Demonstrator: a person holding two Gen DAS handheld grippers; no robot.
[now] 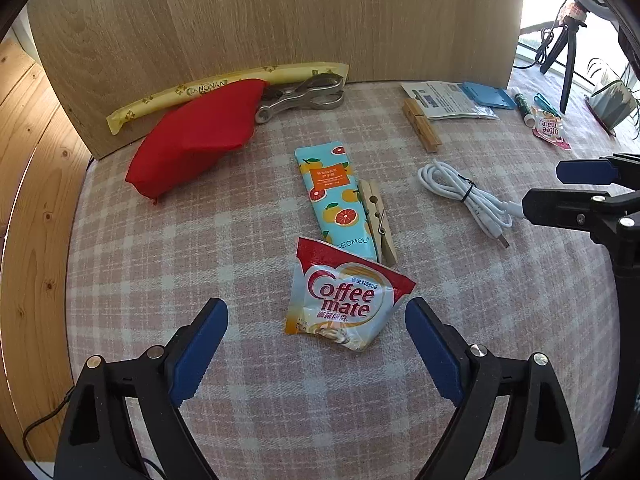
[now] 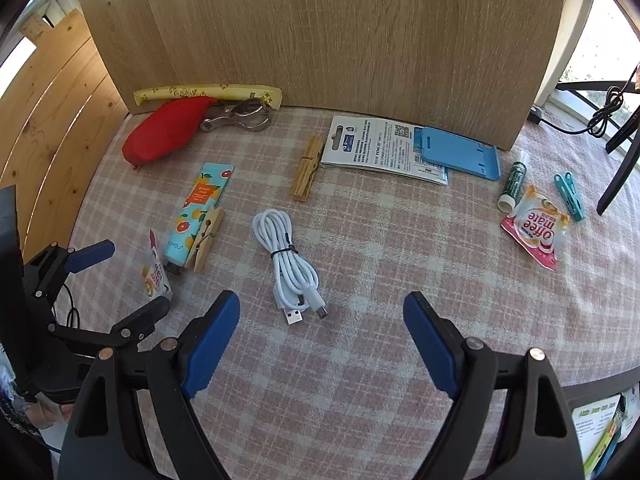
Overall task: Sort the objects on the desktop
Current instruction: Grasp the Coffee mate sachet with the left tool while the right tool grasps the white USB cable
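My left gripper (image 1: 316, 316) is open and empty, its jaws on either side of a red Coffee mate sachet (image 1: 344, 300) on the checked cloth. Behind the sachet lie a teal citrus-print tube (image 1: 334, 192) and a wooden clothespin (image 1: 378, 220). My right gripper (image 2: 322, 316) is open and empty, just in front of a coiled white USB cable (image 2: 286, 252). The right gripper also shows in the left wrist view (image 1: 544, 188), and the left gripper shows in the right wrist view (image 2: 132, 276).
A wooden back panel (image 2: 320, 32) stands behind the cloth. Along it lie a red pouch (image 1: 192, 136), a yellow sleeve (image 1: 224, 84), a metal clamp (image 1: 304, 94), a second clothespin (image 2: 307, 168), a printed card (image 2: 380, 148) and a blue stand (image 2: 460, 152). At right lie a green tube (image 2: 514, 180), a pink sachet (image 2: 536, 228) and a teal clip (image 2: 570, 196).
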